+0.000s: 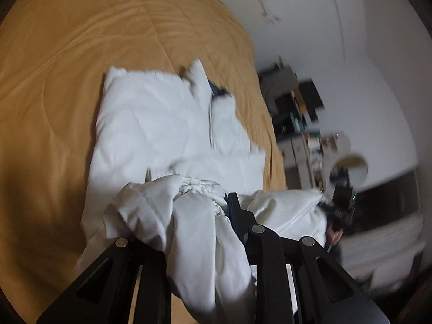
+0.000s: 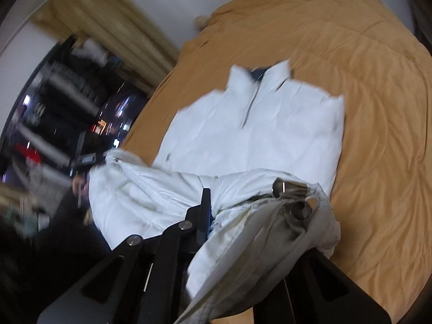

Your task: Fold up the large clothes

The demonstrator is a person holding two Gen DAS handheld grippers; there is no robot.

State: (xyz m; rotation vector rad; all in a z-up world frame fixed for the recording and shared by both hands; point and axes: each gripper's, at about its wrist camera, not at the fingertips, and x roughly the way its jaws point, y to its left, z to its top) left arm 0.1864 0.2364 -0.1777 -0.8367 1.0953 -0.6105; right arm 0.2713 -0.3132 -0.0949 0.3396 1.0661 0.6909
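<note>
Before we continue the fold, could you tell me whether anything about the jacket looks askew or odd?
The jacket lies with its zip askew on the bedspread. Its near hem is bunched, not flat: the left gripper and right gripper are each shut on a crumpled wad. Nothing looks torn or spilled.

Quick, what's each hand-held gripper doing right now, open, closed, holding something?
Left hand-held gripper: closed on the bunched hem of the white jacket.
Right hand-held gripper: closed on the jacket's other hem corner.
</note>
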